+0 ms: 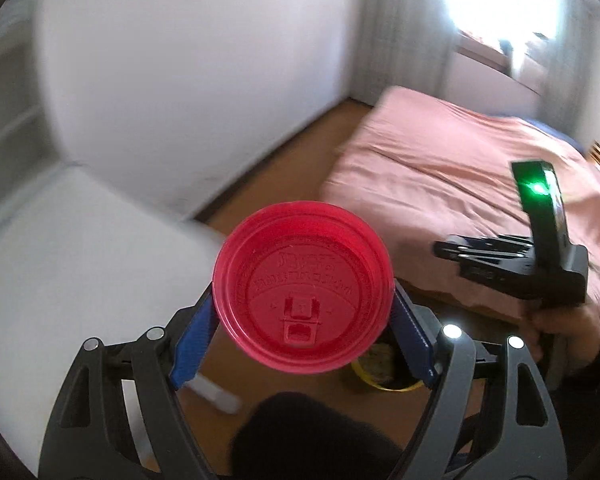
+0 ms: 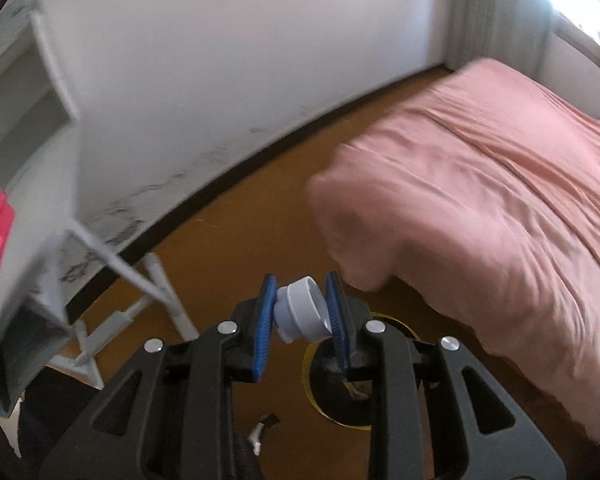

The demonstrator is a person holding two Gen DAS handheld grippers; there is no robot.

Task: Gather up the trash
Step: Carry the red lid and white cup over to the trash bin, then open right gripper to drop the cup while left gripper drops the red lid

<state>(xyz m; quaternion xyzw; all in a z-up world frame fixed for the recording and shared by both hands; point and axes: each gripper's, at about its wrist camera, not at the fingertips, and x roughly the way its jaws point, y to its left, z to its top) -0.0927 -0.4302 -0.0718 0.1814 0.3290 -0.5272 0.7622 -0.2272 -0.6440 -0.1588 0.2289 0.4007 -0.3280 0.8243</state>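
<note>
Two pieces held: one per claw, neither dropped yet.
Left gripper (image 1: pixel 303 322): clamped on the red cup lid (image 1: pixel 303 288), gripped by its rim between the blue pads.
Right gripper (image 2: pixel 302 314): clamped on a white bottle cap (image 2: pixel 300 309), tilted between its pads.
Bin: a yellow-rimmed trash bin (image 2: pixel 312 376) sits on the floor below and just beyond both claws.
Progress: pickup looks done; release into the bin remains.
Left view only: the right gripper's body, right of the lid, before the pink bed (image 1: pixel 440 160).
Right view only: the cap and white table legs (image 2: pixel 156 292) to the claw's left.
</note>
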